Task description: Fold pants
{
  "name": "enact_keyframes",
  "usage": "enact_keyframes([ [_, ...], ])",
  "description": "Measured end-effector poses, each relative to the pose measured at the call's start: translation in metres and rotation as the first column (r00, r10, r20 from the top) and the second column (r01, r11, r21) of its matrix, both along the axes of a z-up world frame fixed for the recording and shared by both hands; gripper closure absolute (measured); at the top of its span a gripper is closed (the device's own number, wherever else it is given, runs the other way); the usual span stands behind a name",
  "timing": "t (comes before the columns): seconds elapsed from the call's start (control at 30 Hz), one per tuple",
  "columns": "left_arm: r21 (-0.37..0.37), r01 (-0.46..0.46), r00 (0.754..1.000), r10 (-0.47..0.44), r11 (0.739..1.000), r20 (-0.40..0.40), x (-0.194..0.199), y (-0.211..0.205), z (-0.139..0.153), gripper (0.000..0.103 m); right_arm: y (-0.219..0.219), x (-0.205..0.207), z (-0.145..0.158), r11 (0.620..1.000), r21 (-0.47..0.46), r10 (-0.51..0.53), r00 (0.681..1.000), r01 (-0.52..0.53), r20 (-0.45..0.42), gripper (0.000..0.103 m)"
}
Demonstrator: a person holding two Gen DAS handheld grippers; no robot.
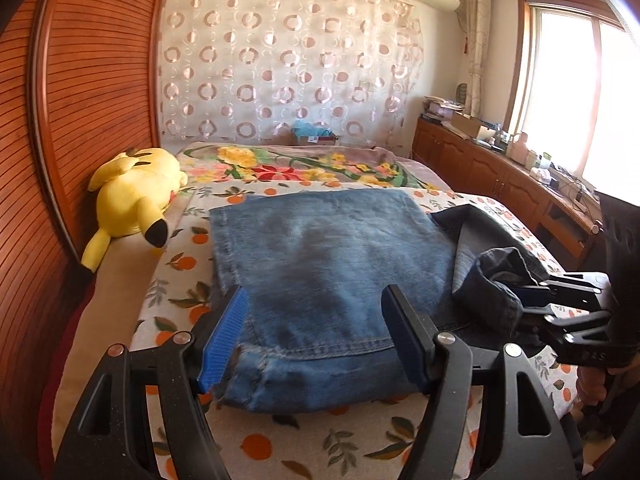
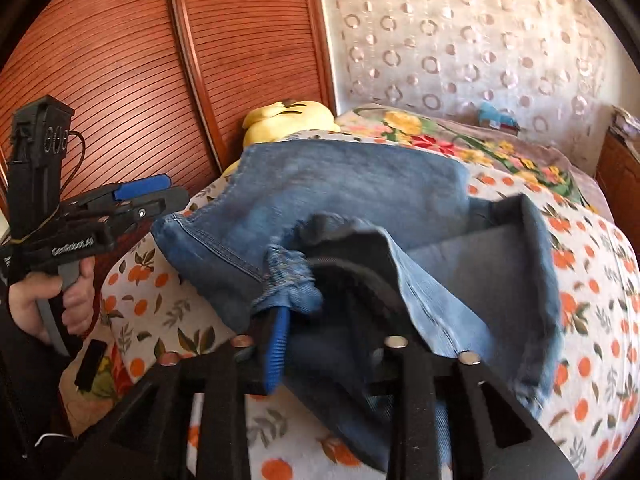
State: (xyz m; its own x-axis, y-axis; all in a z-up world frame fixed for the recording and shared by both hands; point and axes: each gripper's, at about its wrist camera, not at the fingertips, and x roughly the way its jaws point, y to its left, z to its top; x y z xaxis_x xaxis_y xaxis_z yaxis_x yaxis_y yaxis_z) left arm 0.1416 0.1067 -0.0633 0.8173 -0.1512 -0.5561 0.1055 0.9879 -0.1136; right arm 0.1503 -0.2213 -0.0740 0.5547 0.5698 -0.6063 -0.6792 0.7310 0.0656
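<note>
1. The left gripper [image 1: 316, 336] sits nearest in the left wrist view, its jaws spread wide and holding nothing, either side of the near hem of the jeans [image 1: 320, 272].
2. The jeans lie folded flat on the bed [image 1: 280, 444], over an orange-print blanket.
3. At 3 o'clock, the right gripper [image 1: 532, 304] has its jaws clamped on a bunched dark fold of the jeans, lifted off the bed.
4. At 10 o'clock, a yellow plush toy [image 1: 136, 196] lies near the wooden wardrobe [image 1: 80, 80].
5. Farthest, at 12 o'clock, hangs a circle-patterned curtain [image 1: 288, 60].
</note>
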Motion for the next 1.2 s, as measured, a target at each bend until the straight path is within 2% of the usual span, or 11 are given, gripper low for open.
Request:
enact_keyframes([
  [0.23,0.025,0.089,0.996,-0.089,0.996,0.007,0.014,-0.034,0.012,0.033,-0.034,-0.037,0.008,0.994,0.029,-0.108,0.994,0.107,0.004,0.059],
  [0.5,0.04,0.196,0.98,-0.196,0.98,0.011,0.025,-0.084,0.026,0.033,-0.068,-0.086,0.018,0.98,0.045,-0.194,0.981,0.193,0.005,0.054],
  [0.8,0.04,0.32,0.947,-0.321,0.946,-0.006,0.02,-0.143,0.03,0.033,-0.107,-0.135,0.022,0.955,0.025,-0.297,0.954,0.297,0.031,0.051],
  [1.03,0.023,0.39,0.921,-0.389,0.921,-0.035,0.005,-0.172,0.024,0.033,-0.138,-0.145,0.029,0.915,0.026,-0.403,0.914,0.403,0.044,0.05],
  [1.2,0.02,0.416,0.907,-0.414,0.909,-0.078,-0.001,-0.183,0.008,0.033,-0.138,-0.126,0.033,0.912,0.045,-0.408,0.913,0.407,0.019,0.05],
])
